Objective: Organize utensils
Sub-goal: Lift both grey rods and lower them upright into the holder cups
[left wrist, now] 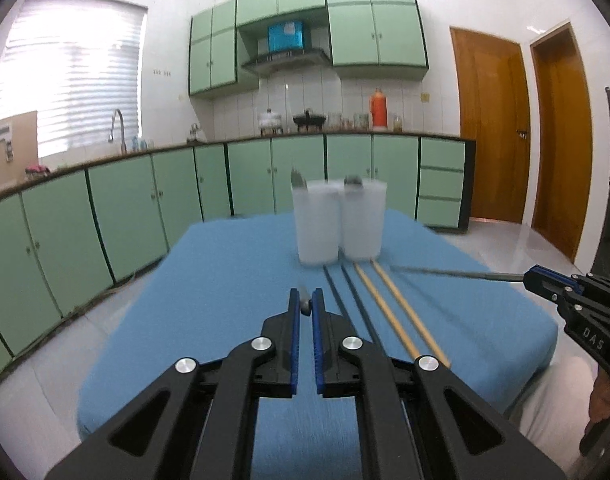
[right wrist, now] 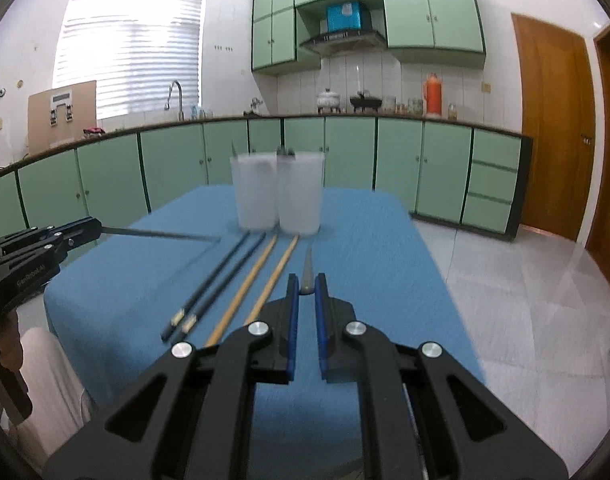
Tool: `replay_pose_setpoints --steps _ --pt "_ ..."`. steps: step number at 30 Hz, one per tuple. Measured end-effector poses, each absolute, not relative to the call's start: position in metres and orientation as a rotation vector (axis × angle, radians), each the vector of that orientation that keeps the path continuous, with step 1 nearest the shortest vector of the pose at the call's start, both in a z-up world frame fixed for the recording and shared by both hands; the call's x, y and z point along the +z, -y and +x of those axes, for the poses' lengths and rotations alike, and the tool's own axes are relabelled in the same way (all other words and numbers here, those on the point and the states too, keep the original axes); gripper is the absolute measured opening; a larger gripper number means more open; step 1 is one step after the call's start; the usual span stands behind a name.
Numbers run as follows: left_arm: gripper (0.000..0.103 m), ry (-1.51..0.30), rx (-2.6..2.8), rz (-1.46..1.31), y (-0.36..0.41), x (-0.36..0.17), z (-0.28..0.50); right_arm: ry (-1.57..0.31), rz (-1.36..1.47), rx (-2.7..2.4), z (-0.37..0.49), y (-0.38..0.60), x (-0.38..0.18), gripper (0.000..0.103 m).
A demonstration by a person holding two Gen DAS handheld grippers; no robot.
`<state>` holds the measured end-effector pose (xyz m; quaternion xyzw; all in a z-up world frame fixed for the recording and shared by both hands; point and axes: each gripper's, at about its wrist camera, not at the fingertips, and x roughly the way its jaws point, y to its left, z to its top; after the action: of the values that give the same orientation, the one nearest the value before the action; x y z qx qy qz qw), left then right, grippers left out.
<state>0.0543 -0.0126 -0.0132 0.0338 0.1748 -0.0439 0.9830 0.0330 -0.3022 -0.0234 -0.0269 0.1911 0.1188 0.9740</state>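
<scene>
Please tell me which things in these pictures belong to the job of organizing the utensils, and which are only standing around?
Part of the job:
- left gripper, shut on a metal utensil
- right gripper, shut on a second metal utensil
- two black chopsticks
- two wooden chopsticks
- two frosted cups

Only standing around:
- orange thermos
- tap
- cardboard box
</scene>
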Motion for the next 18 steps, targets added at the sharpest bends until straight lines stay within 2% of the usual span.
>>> replay_pose_setpoints --steps 10,18 --pt "0.006 -0.231 -0.131 0.048 0.006 0.044 0.062 -0.33 -0.02 0.275 0.06 0.313 0.043 0.007" --pt "0.006 -0.201 -0.174 0.026 0.004 0.079 0.082 -0.34 -0.036 0.328 0.092 0.312 0.087 0.006"
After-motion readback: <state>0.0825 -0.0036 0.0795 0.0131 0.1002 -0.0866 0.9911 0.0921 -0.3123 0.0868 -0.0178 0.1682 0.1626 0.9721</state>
